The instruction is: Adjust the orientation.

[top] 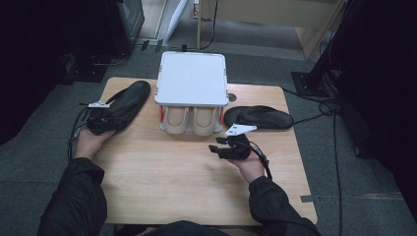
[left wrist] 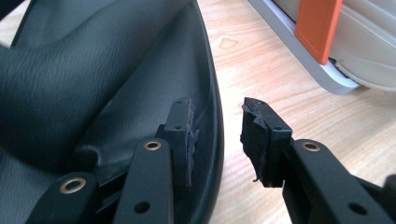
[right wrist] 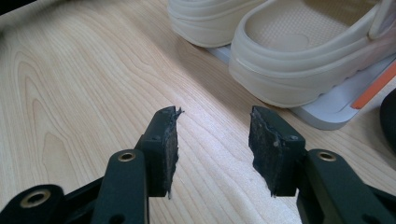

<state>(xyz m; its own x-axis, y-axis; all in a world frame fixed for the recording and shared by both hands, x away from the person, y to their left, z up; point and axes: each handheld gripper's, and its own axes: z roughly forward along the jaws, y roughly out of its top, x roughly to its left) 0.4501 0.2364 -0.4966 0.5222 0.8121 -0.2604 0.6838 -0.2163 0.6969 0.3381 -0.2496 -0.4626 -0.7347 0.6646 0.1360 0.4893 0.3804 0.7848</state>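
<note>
I record a light wood-grain table (top: 162, 172) carrying, at its far centre, a white plastic shoe box with orange side clips (top: 192, 78). Its flat lid sits above the tray, and the front is open toward me. Inside, a pair of cream rubber clogs (top: 191, 120) stands side by side, toes outward; the right gripper view confirms both rest on the box's pale base, just inside its front edge.

Two black moulded insoles lie flat on the table, one each side of the box. I judge they are laid out so that each hand can take its own. The left black insole (top: 125, 103) lies slanted at the far left corner; the right black insole (top: 259, 117) lies just beside the box, apart from it.

My left gripper (left wrist: 217, 135) has its fingers spread astride the left insole's edge, one finger (left wrist: 181, 140) over the insole, the other over bare table, not yet closed. My right gripper (right wrist: 212, 149) hovers over bare table near the clogs, fingers spread and empty, short of its insole.
</note>
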